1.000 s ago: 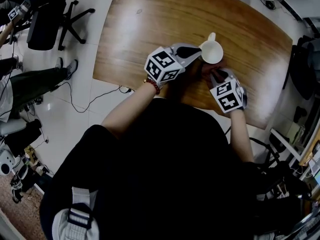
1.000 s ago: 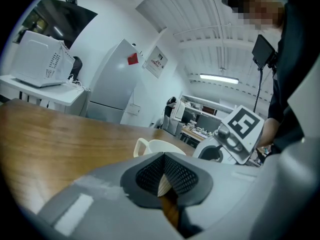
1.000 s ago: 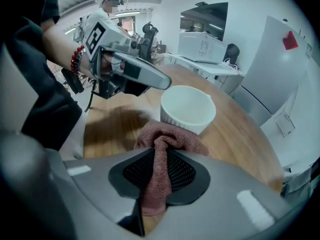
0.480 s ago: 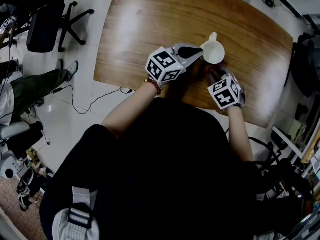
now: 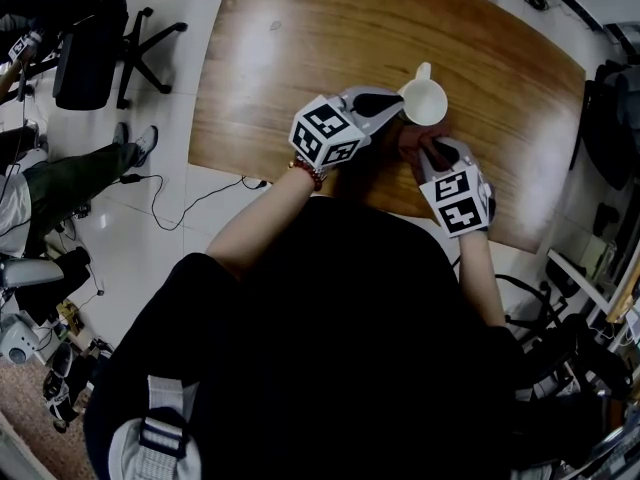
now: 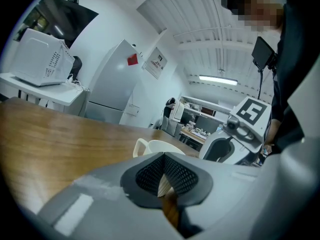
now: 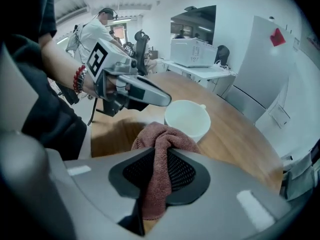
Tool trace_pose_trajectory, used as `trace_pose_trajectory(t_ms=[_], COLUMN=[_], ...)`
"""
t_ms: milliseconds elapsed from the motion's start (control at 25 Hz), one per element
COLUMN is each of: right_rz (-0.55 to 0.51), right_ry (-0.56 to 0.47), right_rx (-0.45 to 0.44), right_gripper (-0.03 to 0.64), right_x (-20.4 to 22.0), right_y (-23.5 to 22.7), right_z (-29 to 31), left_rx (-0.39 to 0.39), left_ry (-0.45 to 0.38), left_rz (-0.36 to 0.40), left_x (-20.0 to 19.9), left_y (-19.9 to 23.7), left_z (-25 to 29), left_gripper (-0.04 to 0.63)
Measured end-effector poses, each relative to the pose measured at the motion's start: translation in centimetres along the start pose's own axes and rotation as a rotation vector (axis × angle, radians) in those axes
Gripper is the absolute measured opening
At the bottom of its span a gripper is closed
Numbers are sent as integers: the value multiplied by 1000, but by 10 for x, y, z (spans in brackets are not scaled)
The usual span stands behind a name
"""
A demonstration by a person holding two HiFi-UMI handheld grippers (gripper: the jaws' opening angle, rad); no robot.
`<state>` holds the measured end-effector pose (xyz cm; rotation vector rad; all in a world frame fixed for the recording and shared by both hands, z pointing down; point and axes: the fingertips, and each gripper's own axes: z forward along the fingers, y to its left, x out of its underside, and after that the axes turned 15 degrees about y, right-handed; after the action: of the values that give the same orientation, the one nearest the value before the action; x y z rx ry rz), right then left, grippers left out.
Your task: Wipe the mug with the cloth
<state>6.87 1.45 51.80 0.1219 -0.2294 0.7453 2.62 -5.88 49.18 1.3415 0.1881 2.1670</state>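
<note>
On the bench (image 5: 300,48), the mug (image 5: 424,102) stands toward 1 o'clock, its rim clamped by the left tool (image 5: 398,104), which reaches in nearly level from 9 o'clock. That grip should brace it while the right tool (image 7: 159,170), pinching the cloth (image 7: 162,134) and tilted steeply down at the mug's 6 o'clock, presses the wad against the wall.

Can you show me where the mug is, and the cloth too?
mug (image 7: 187,115): right gripper view, on its pale inside.
cloth (image 7: 165,136): right gripper view, on the bunched-up top above the jaws.
</note>
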Motion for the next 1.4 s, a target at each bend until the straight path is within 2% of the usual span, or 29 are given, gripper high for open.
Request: trace_pose_trajectory(t_ms=[160,280,360,480,560,720,920,1000,1040,1240,1400], right_rz=[12,31,42,74,103,133,160,174,178,204,234], right_ry=[4,1,-1,-1,-6,-31,-58,-58,-58,-50,-18], right_rx=[-3,-5,-6,-2,2,18,38,43,47,90,126], right_gripper=[71,71,71,71,71,71,71,71,71,71,71], right_x=[-3,-6,-8,-7,-8,-18,-23,-24,-25,-25,-17], right_y=[7,12,15,18,18,21,22,21,20,16,4], right_z=[3,2,1,0,0,-4,-8,-5,-4,4,16], left_rx=[-64,-104,-75,11,43,91,139,143,144,129,57], left_ry=[17,88,157,248,300,343,350,342,338,311,296], left_rz=[111,230,323,476,564,654,696,713,714,671,595], left_x=[-7,-17,-23,-25,-25,-28,-23,-23,-23,-25,-25], left_y=[19,53,69,75,73,66,58,56,56,59,69], left_z=[-13,-12,4,33,49,73,86,88,89,86,77], left_gripper=[2,7,29,92,97,97,93,36,33,26,23])
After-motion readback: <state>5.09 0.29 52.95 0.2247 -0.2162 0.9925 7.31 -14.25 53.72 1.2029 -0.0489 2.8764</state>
